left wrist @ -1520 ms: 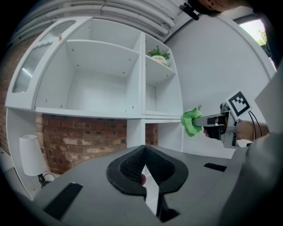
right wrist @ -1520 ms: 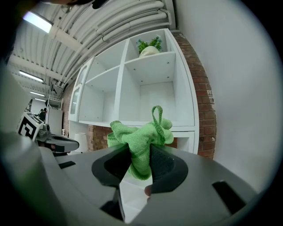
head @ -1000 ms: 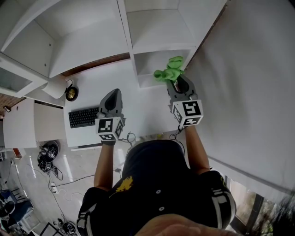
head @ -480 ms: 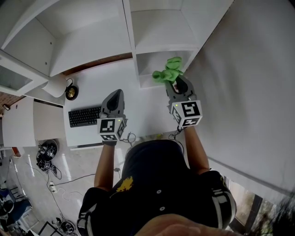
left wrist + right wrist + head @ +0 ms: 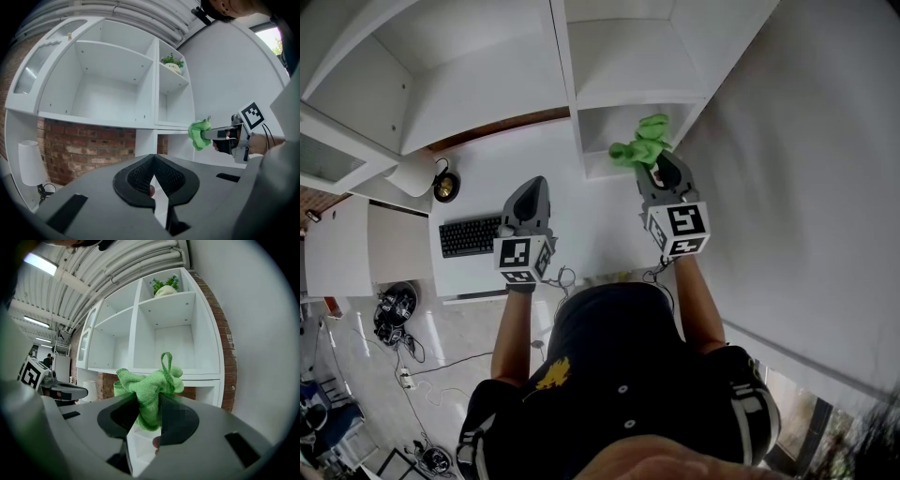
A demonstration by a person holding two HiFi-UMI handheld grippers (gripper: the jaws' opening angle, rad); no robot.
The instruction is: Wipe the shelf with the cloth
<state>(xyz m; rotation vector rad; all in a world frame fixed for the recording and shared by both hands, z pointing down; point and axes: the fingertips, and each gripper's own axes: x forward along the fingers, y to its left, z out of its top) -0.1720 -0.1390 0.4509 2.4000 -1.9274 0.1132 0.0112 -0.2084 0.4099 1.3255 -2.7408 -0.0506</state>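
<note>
Ahead, white shelf [image 5: 169,372] on brick wall [image 5: 89,151]; cloth [image 5: 149,389] in right claw [image 5: 660,170]

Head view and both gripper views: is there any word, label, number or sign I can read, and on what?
No readable text in any view.
Marker cubes: black-and-white square patterns only, no letters.
Keyboard: key legends too small to read.
Yellow emblem on the person's black shirt: a shape, no legible letters.
Green cloth: no label visible.
</note>
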